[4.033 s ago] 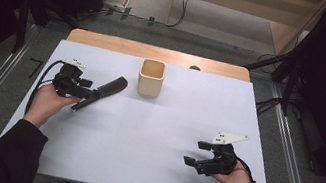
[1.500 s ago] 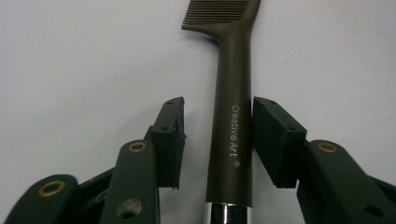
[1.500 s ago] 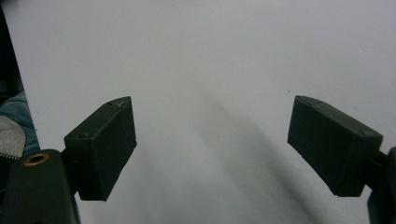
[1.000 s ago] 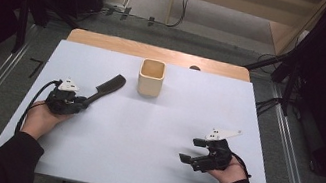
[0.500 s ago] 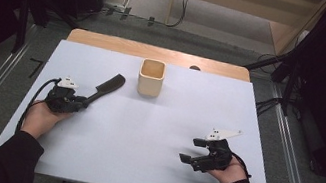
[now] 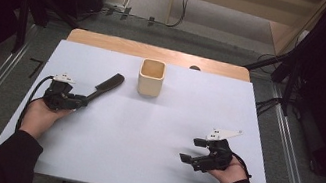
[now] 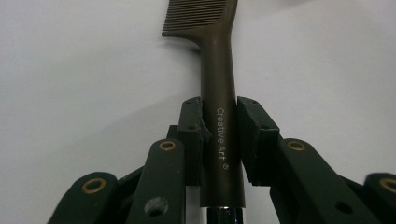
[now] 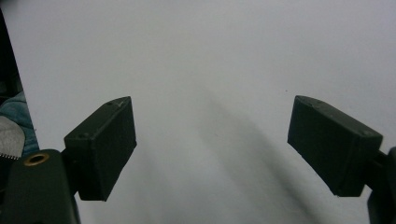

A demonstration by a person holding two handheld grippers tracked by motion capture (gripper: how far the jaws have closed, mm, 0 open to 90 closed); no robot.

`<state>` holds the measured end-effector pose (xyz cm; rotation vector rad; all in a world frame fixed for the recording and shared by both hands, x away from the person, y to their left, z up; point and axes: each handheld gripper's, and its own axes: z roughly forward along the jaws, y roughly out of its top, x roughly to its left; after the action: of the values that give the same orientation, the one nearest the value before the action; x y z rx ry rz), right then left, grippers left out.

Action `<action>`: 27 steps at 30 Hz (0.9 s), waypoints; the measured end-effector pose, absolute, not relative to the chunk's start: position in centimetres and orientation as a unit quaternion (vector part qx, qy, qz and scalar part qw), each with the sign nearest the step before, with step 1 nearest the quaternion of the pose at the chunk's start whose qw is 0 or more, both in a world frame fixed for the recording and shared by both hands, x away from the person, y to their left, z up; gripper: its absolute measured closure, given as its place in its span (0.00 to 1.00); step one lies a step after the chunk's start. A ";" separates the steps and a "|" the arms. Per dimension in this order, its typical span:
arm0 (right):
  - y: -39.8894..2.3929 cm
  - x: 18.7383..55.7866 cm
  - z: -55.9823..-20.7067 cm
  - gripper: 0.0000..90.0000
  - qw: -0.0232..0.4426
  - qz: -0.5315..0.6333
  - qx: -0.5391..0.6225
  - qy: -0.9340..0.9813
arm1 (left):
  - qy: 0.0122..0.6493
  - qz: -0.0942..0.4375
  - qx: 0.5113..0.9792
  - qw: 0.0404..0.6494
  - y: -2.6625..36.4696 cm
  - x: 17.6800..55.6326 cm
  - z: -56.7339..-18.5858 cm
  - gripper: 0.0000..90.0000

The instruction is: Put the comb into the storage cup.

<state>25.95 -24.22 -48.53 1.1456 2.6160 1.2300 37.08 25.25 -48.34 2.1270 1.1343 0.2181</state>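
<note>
Item: dark comb (image 7: pixel 218 88), handle clamped between the pads of the left gripper (image 6: pixel 79 102), teeth pointing toward the wooden cup (image 6: pixel 151 77).

Change: four seconds ago the comb was carried nearer the cup; now it lies lower and closer to the person, seemingly resting on the white table (image 6: pixel 153 135). Likely set down, release pending.

Right gripper (image 6: pixel 193 150): jaws spread wide, empty, hand resting idle at the near right.

Black jaws, brass rivets, seemingly dark sleeves (image 6: pixel 12 159)
</note>
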 end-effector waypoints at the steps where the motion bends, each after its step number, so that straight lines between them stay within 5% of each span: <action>1: -24.2 26.0 -48.5 0.15 0.016 0.396 0.368 0.841 | 0.438 0.085 0.821 0.357 25.3 37.0 -48.2 0.81; 27: -24.6 25.7 -48.6 0.15 0.019 0.394 0.376 0.838 | 0.450 0.066 0.782 0.425 25.0 36.3 -43.3 0.81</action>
<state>25.70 -24.60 -48.56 1.1670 2.6026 1.2238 36.33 25.02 -43.31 1.9564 1.1253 0.1647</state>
